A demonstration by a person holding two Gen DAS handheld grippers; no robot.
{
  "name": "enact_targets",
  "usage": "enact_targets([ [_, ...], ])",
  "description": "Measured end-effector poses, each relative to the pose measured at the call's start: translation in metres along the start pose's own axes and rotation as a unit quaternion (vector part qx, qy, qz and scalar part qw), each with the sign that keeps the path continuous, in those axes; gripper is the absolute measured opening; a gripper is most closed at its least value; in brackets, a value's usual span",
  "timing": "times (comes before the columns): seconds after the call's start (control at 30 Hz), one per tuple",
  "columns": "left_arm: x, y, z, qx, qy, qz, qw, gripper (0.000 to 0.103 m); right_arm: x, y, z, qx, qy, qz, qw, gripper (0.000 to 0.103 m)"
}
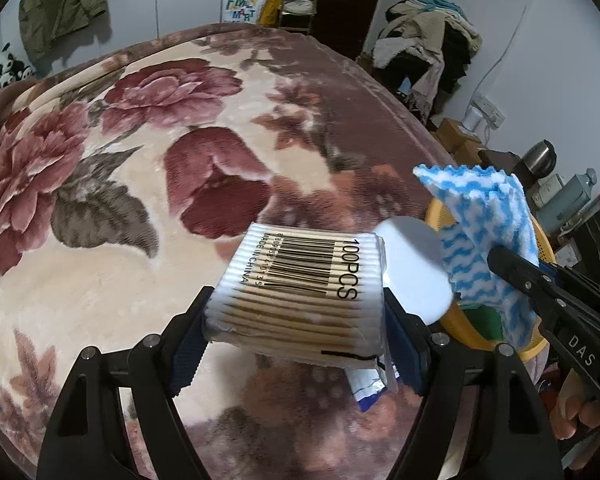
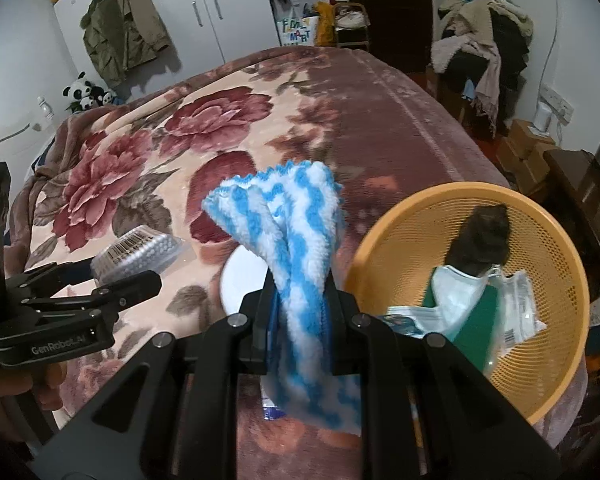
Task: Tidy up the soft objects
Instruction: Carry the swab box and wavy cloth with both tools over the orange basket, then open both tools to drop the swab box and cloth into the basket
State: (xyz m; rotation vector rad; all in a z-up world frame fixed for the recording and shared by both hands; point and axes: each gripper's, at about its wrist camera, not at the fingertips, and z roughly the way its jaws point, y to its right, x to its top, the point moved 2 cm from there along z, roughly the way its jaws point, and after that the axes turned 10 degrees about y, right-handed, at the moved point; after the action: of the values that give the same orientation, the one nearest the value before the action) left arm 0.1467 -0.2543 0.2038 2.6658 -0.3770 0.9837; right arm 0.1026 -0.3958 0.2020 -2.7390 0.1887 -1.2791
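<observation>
Left wrist view: the left tool [image 1: 300, 320] grips a cotton swab pack [image 1: 300, 284] above the floral bed blanket [image 1: 120, 140]. Right tool [image 2: 300, 300] clamps a blue-and-white cloth [image 2: 288, 232] beside the orange basket [image 2: 548, 360].

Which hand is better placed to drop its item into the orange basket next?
Right. Its claw grips the blue and white cloth right beside the orange basket. The left claw, holding the cotton swab pack, sits farther over the bed, with the right claw between it and the basket.
</observation>
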Motion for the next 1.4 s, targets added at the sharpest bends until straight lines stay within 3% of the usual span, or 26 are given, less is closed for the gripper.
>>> enact_targets([
  [1.4, 0.012, 0.156, 0.026, -0.078, -0.019, 0.086, 0.9931, 0.080, -0.006, 0.138, -0.049, -0.065, 0.020, 0.090, 0.994, 0.018],
])
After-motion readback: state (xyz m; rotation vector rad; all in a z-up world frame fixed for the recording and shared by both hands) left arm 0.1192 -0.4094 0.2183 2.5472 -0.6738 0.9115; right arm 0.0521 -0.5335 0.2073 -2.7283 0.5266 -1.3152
